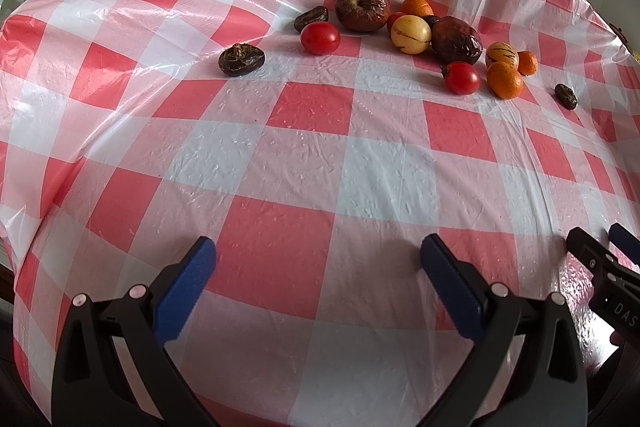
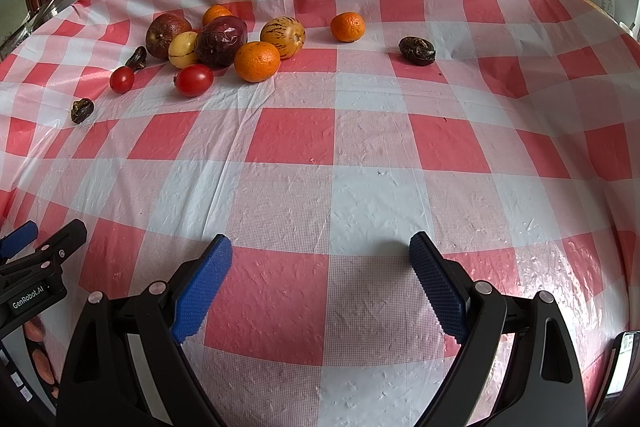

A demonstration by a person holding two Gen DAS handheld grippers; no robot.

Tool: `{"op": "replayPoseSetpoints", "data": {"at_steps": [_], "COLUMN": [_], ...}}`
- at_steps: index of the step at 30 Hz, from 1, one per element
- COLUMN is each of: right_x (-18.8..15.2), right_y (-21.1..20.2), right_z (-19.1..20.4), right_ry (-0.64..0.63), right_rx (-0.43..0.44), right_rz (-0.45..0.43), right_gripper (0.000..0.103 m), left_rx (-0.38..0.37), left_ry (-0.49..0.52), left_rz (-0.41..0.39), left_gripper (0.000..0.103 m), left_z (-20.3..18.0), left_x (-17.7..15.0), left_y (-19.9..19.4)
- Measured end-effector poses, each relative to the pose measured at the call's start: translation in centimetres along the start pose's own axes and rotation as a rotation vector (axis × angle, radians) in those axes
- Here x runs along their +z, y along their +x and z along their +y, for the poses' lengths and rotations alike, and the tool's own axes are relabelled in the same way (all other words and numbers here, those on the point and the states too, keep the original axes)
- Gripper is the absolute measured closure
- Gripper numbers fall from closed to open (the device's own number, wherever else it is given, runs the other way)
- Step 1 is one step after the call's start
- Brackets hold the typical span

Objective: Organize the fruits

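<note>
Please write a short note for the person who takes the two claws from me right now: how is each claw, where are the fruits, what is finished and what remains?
Left claw: open, holds nothing, low over the near part of the checked tablecloth.
Right claw: open, holds nothing, also at the near edge.
Fruits: all loose at the far side. A tight cluster holds the wrinkled apple, a dark purple fruit, yellow striped fruits and oranges. Two tomatoes lie in front. Small dark dried fruits are scattered; one lies alone to the right.
Done: nothing sorted that I can see.
Left: group all fruits; no container is in view.

Fruits clustered far-left on tablecloth; one dried fruit apart, right.
</note>
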State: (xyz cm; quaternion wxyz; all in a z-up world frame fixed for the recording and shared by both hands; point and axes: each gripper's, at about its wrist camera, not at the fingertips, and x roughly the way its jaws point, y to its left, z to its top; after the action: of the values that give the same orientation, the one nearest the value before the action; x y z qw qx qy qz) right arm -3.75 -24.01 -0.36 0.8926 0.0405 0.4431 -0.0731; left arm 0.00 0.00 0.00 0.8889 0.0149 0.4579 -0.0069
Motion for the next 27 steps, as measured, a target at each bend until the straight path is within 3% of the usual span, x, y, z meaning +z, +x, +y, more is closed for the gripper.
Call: {"op": "replayPoseSetpoints", "data": {"at_steps": [27], "right_x": [-0.16], "right_y": [0.00], "right_z": [0.14], "right_ry": [-0.001], "right_rx": [0.000], "right_rz": [-0.001], "right_gripper": [0.016], "left_rx": [0.000], "left_ry": [0.000], "left_rz": [0.000], "left_gripper": [0.001], "left_z": [0.00], "left_x": [0.00], "left_y": [0.00]}}
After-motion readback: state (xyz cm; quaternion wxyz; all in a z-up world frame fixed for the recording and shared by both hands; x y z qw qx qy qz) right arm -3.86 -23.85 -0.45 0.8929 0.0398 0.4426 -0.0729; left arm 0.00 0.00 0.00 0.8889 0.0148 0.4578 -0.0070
